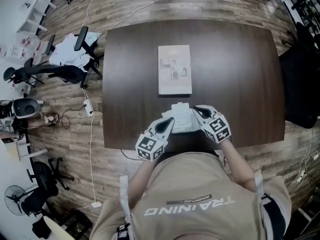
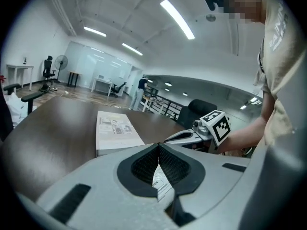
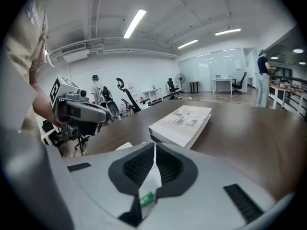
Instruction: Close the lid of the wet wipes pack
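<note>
The wet wipes pack (image 1: 181, 118) lies flat on the dark surface (image 1: 240, 74) close to its near edge, just in front of the person, with a thin book (image 1: 174, 69) lying apart from it toward the middle. It is probably light and soft: a pliable film pouch that sags and creases rather than holding its shape, and smooth enough to slide on the wood when pushed from one side. That argues for steadying it on one side while the other side works the lid, and for gripping thin film edges or a tab rather than the bulging body. Both tools are already placed that way. The left gripper (image 1: 170, 122) has its fingers (image 2: 144, 166) pressed together on a thin white strip of the pack, which carries a small printed label that seems to read "OPEN", so this may well be the lid flap. The right gripper (image 1: 198, 113) has its fingers (image 3: 169, 169) pinched on another white film edge with a small green mark. Which part is the lid cannot be told from the head view. The forearms reach forward from the body and converge on the pack. The two grippers angle inward toward each other, left one from the near left and right one from the right, marker cubes (image 1: 151, 147) turned upward, and both are held low over the surface.
</note>
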`<control>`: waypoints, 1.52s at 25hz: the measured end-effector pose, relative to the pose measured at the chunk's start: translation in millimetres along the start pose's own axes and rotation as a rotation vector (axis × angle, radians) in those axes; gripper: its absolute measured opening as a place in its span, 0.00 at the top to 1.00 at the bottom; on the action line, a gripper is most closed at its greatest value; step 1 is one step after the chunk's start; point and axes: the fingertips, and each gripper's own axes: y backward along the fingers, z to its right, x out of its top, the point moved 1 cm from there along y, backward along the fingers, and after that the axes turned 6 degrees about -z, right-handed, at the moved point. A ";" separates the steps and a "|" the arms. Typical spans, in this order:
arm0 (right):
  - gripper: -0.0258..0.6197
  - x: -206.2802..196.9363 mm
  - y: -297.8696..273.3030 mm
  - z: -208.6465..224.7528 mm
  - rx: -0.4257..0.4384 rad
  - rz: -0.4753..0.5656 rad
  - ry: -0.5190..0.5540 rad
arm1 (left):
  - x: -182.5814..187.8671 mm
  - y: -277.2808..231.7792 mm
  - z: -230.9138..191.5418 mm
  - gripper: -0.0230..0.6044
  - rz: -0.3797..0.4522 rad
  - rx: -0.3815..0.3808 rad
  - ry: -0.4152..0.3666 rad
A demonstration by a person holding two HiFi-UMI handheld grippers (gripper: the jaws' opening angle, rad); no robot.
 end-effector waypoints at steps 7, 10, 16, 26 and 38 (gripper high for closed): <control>0.94 -6.8 -18.8 12.3 0.096 -0.031 -0.011 | -4.0 -8.6 -1.5 0.95 0.000 0.056 0.062; 0.87 -12.5 -32.6 17.7 0.162 -0.069 -0.027 | -5.8 -14.8 -7.0 0.95 0.004 0.070 0.077; 0.76 -16.3 -50.2 13.3 0.219 -0.104 -0.057 | -13.0 -9.5 -11.0 0.95 0.003 0.097 0.111; 0.76 -28.2 -65.4 13.3 0.339 -0.206 -0.106 | -24.8 -4.6 -6.5 0.95 0.008 0.137 0.159; 0.85 -16.4 -62.4 5.8 0.346 -0.214 -0.078 | -14.7 12.1 -4.5 0.95 0.005 0.159 0.071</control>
